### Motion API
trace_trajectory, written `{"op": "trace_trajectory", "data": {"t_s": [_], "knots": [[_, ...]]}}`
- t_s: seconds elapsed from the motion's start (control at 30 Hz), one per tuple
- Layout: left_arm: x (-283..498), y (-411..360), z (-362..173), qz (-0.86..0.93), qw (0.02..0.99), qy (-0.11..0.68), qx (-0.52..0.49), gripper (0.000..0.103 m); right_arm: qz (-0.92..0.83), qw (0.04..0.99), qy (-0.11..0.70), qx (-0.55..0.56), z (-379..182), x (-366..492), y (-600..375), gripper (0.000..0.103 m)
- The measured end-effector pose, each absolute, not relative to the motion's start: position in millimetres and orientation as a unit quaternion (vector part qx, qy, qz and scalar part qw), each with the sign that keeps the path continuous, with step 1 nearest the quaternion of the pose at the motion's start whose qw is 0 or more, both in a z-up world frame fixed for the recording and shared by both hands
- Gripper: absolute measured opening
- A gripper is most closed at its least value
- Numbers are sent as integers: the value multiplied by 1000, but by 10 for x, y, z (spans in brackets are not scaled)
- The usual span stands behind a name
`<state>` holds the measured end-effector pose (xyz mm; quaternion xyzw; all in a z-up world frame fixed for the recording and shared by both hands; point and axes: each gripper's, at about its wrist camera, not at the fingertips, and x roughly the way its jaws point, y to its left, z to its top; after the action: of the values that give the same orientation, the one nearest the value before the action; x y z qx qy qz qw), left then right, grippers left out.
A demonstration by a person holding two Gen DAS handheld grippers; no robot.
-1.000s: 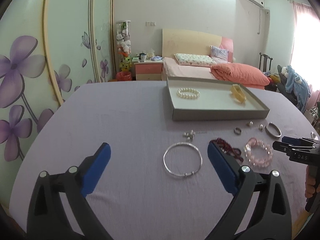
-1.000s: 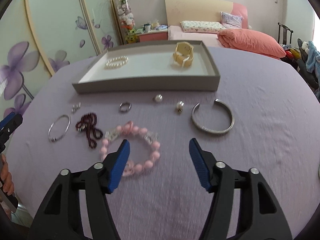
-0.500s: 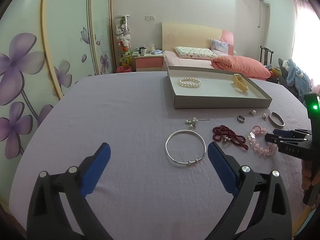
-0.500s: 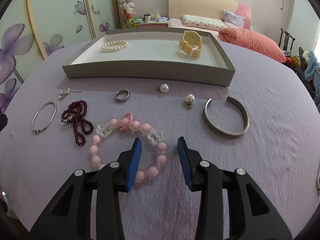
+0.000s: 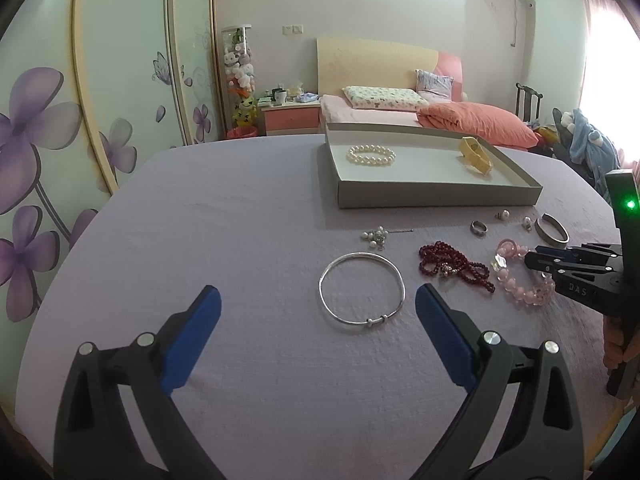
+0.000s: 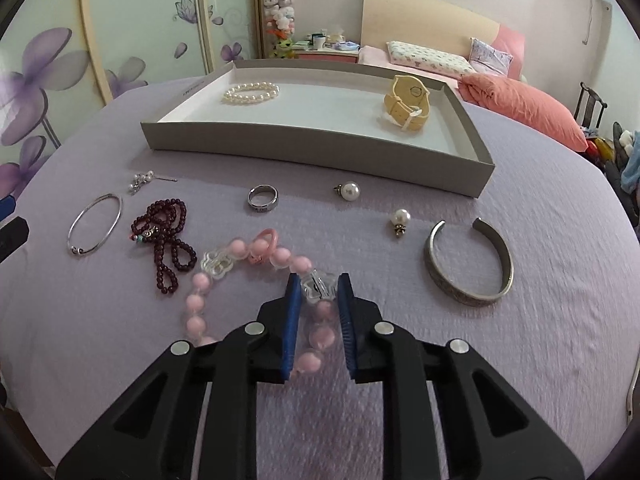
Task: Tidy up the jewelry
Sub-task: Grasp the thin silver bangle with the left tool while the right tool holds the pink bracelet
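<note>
The right gripper (image 6: 318, 294) had just been closing its jaws, which pressed a clear flower bead of the pink bead bracelet (image 6: 256, 280) between them, near the desk's (image 6: 540, 360) front edge. "DAS" was readable on its body in the left view. The left gripper (image 5: 318, 306) held its jaws wide and empty, the silver bangle (image 5: 362, 290) just beyond them. The tray (image 6: 320, 152) lay toward the far edge.

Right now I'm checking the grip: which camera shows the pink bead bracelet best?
The right wrist view: the pink bead bracelet lies close and whole, one side between the right tool. The left wrist view shows it small at the edge, partly hidden by that tool.
</note>
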<state>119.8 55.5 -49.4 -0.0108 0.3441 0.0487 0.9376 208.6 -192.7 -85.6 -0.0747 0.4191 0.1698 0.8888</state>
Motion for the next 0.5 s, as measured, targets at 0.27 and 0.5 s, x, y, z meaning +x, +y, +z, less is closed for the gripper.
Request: {"op": "trace_trajectory", "data": {"t_s": [0.27,0.5], "knots": [[1240,511,-546,43,935,352,-2,96,158,891,425,-42,-836,2030,-2128,19],[1388,478,-639,44,926,374,1,96,136,896,423,-11,-758,2049,-2359,19]]}}
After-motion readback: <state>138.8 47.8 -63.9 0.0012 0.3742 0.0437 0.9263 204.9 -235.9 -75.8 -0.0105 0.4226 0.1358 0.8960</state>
